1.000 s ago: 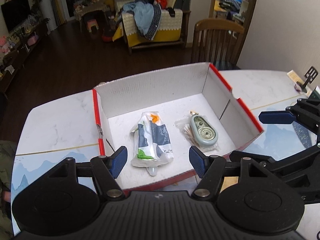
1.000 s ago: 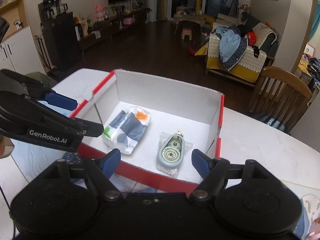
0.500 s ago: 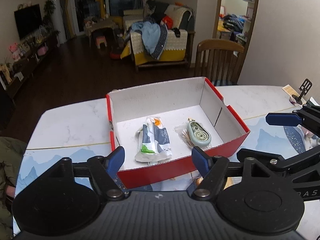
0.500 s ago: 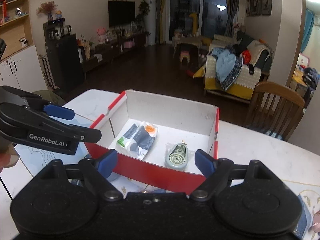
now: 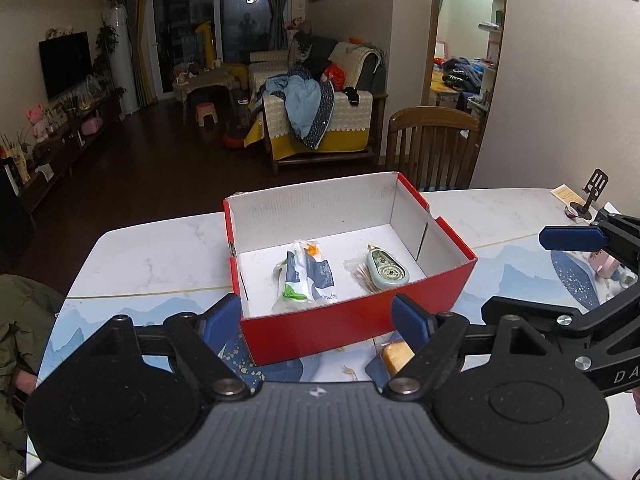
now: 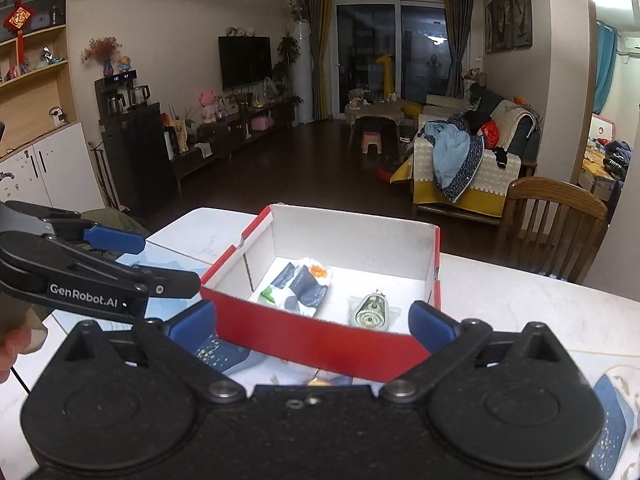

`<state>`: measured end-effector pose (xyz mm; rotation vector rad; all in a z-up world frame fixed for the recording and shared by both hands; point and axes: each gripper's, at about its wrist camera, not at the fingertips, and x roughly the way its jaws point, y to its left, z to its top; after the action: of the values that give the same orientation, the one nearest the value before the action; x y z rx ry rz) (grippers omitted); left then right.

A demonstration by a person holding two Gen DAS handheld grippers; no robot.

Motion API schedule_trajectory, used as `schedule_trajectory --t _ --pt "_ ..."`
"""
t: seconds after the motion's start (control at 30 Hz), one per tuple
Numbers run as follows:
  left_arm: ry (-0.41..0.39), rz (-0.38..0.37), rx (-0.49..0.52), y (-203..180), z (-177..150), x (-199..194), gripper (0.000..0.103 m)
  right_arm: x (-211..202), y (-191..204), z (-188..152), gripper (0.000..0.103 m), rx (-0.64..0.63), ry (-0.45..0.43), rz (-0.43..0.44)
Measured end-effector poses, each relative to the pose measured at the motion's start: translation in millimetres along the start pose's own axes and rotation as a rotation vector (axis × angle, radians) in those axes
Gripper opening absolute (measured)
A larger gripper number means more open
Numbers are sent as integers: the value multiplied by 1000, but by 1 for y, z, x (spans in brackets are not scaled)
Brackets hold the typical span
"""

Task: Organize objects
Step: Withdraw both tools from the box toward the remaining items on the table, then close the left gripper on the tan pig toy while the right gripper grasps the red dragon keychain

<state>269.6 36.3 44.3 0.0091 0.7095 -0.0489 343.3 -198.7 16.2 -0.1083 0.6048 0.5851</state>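
Note:
A red cardboard box [image 5: 360,320] with a white inside stands on the marble table, also in the right wrist view [image 6: 320,340]. In it lie a white and grey snack pouch [image 5: 306,276] [image 6: 298,282] and a pale green correction tape dispenser [image 5: 387,270] [image 6: 370,310]. My left gripper [image 5: 316,318] is open and empty, in front of the box's near wall. My right gripper [image 6: 312,320] is open and empty, also in front of the box. A small yellow object [image 5: 397,354] lies on the table just before the box.
A wooden chair [image 5: 434,146] stands behind the table. A phone stand [image 5: 592,192] and small pink items [image 5: 604,264] sit at the table's right. The right gripper's arm [image 5: 580,280] reaches in from the right; the left one [image 6: 80,272] shows at left.
Both grippers have pulled back and risen away from the box, so it looks smaller and farther. The pouch and tape dispenser stay in the box. Both stay open.

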Motion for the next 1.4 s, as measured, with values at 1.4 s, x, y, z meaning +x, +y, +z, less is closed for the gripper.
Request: schedule_trajectory --t 1.4 --pt "161 80 -88 30 -139 34 103 33 6 -142 102 60 266 -137"
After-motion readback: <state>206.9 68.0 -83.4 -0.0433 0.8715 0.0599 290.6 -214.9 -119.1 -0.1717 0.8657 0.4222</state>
